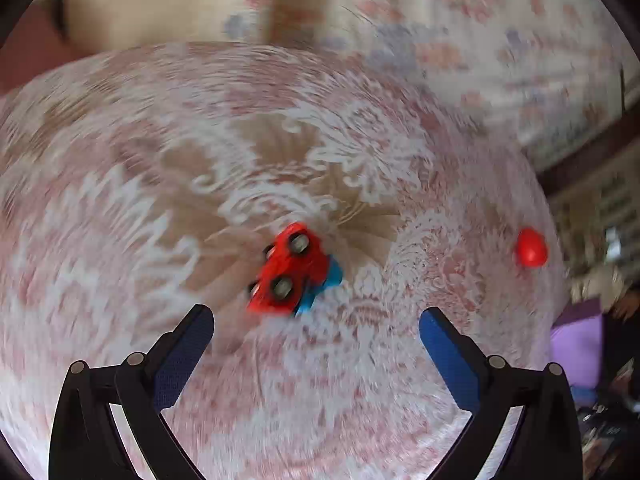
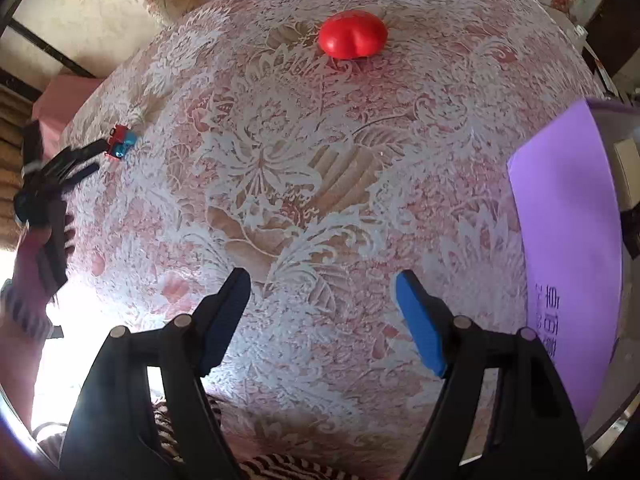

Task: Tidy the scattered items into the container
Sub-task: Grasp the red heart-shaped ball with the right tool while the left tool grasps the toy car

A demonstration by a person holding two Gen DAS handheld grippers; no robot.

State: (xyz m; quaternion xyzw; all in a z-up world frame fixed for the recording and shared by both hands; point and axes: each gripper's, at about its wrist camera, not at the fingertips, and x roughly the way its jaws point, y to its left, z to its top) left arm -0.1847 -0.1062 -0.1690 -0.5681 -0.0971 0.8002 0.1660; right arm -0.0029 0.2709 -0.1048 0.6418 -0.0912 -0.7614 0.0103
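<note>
Toy car (image 1: 294, 270), glossy red-and-blue, lies overturned on lacy tablecloth (image 1: 120, 220)

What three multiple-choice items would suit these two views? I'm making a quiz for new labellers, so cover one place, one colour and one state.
1. Where does the red-and-blue toy car lie?
A. in the purple container
B. on the floral lace tablecloth
C. between the right gripper's fingers

2. What colour is the rounded plastic fruit-like toy?
A. red
B. green
C. yellow

3. How does the left gripper stand?
A. shut on the car
B. shut on nothing
C. open, with nothing between its fingers

Answers: 1 B, the car rests on the tablecloth, wheels showing. 2 A, it is plainly red in both views. 3 C, its blue pads stand wide apart just short of the car.
</note>
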